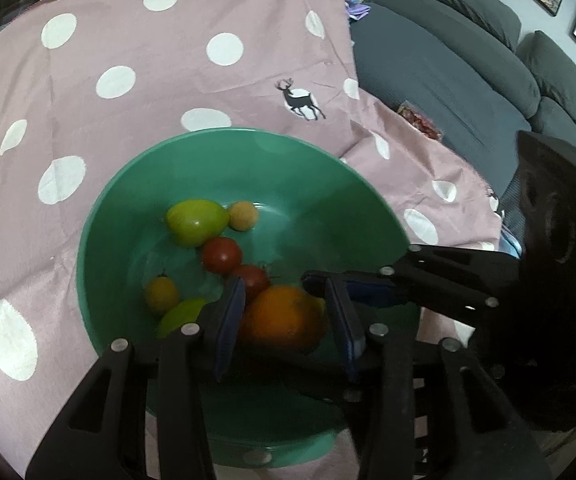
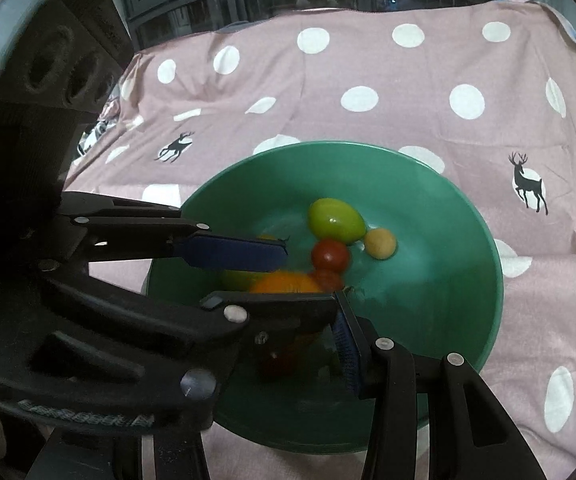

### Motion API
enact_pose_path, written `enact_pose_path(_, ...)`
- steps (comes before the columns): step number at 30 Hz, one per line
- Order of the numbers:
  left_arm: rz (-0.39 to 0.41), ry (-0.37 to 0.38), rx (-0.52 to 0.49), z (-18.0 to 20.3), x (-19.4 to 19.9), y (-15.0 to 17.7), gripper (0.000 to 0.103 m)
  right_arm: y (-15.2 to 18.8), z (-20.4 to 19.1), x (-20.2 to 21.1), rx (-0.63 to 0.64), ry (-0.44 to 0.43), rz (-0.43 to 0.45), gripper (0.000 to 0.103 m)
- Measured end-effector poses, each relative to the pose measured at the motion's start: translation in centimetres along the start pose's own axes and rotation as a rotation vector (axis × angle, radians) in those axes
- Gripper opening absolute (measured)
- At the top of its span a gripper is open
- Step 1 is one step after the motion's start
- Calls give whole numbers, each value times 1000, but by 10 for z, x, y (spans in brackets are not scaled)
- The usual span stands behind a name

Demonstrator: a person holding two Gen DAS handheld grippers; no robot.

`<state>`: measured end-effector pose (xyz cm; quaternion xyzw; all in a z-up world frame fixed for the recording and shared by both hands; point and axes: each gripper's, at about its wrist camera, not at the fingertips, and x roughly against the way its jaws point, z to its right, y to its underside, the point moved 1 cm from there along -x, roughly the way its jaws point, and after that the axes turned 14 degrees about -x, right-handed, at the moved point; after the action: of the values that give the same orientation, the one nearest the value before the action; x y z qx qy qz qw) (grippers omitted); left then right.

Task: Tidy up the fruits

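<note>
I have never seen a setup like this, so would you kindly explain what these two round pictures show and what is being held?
A person holds two hand-held grasping tools; each carries a fisheye camera looking along its fingers. One picture is from the left tool, the other from the right tool, whose left finger is hidden. Both hang over a green bowl on a pink dotted cloth. The bowl holds small fruits: green, red and yellow. The left tool's fingers bracket an orange fruit; whether they press it is unclear.
</note>
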<state>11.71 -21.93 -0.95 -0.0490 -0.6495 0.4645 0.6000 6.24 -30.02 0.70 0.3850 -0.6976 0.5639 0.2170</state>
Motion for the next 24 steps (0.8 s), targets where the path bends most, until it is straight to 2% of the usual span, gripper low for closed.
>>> enact_pose_path(4,-5,-32,-3,-1,1,1,44,0,0,0,0,10,-4,46)
enact_pose_path(6,-9,-68,-10,0,3,1,52,1,0,1,0,19,-3,46)
enact_pose_path(8,-6,-115,-14,0,7,1,72,2,0,6,-5,26,7,46)
enact_pose_path(10,-5,-159,-8,-2,13,1,87,3,0,12,-9,43,22,47)
enact_pose_path(14,4,-203,-22,2,27,-1,101,3,0,28,-21,105,61,57)
enact_pose_path(16,19,-221,-40,7,36,-3,102,3,0,40,-30,135,85,62)
enact_pose_path(18,33,-243,-58,13,46,-3,102,4,0,49,-37,162,104,74)
enact_pose_path(20,46,-263,-61,17,55,-2,103,3,-1,58,-40,185,117,81)
enact_pose_path(24,50,-307,-41,22,69,0,103,4,-5,72,-45,221,133,87)
